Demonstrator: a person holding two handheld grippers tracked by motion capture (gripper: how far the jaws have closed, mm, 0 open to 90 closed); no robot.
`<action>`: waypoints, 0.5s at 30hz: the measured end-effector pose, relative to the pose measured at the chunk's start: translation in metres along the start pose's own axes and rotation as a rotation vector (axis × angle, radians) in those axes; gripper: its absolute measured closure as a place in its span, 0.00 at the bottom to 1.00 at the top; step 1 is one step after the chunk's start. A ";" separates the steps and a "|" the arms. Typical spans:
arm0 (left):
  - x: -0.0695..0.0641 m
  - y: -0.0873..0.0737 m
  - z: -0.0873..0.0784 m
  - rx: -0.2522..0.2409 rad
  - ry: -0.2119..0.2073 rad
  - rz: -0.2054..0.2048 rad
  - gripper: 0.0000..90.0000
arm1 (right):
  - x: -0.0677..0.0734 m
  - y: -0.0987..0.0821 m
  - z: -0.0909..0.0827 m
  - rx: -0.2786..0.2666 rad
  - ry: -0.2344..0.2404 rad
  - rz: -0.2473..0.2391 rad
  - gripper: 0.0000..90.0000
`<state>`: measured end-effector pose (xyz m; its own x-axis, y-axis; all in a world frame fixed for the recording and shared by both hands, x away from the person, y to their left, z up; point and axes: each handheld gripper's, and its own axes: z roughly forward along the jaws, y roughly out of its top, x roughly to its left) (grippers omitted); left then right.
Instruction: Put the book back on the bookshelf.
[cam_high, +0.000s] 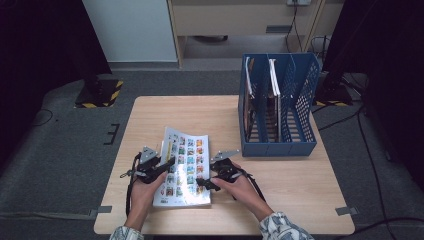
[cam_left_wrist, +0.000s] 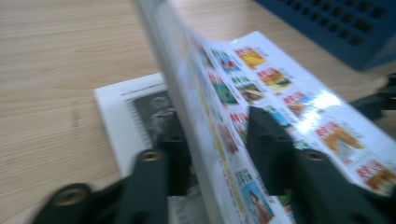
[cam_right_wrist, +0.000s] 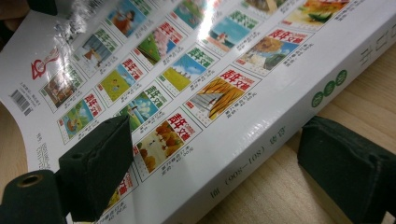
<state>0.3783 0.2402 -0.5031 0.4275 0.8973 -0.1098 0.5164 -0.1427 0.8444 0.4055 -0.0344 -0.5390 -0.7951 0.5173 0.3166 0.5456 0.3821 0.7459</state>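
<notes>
Left tool (cam_high: 167, 162) and right tool (cam_high: 204, 183): black bodies, each topped by a grey three-cornered plate and trailing a black cable. Jaws end in blocky dark pads (cam_right_wrist: 100, 161), apparently rubber-faced; brass-coloured screw sockets (cam_left_wrist: 150, 155) sit at the jaw bases. Sleeves (cam_high: 282, 227): pale fabric with a dark leaf-like print.

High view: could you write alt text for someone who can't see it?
A person's two hand-held grippers, left gripper and right gripper, work a glossy book lying on a wooden table. A blue file rack stands behind.
</notes>
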 end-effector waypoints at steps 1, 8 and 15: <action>0.001 0.000 0.000 0.009 0.022 0.002 0.55 | 0.000 0.000 0.000 0.000 0.000 0.000 0.12; 0.013 -0.006 -0.002 0.060 0.103 0.009 0.34 | 0.001 -0.001 0.000 -0.003 -0.002 0.004 0.12; 0.016 -0.016 0.010 0.144 0.084 0.000 0.27 | 0.001 -0.001 0.000 -0.002 -0.003 0.001 0.11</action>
<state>0.3843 0.2524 -0.5234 0.3671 0.9282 -0.0603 0.6202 -0.1959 0.7596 0.4046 -0.0342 -0.5392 -0.7936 0.5200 0.3161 0.5461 0.3795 0.7468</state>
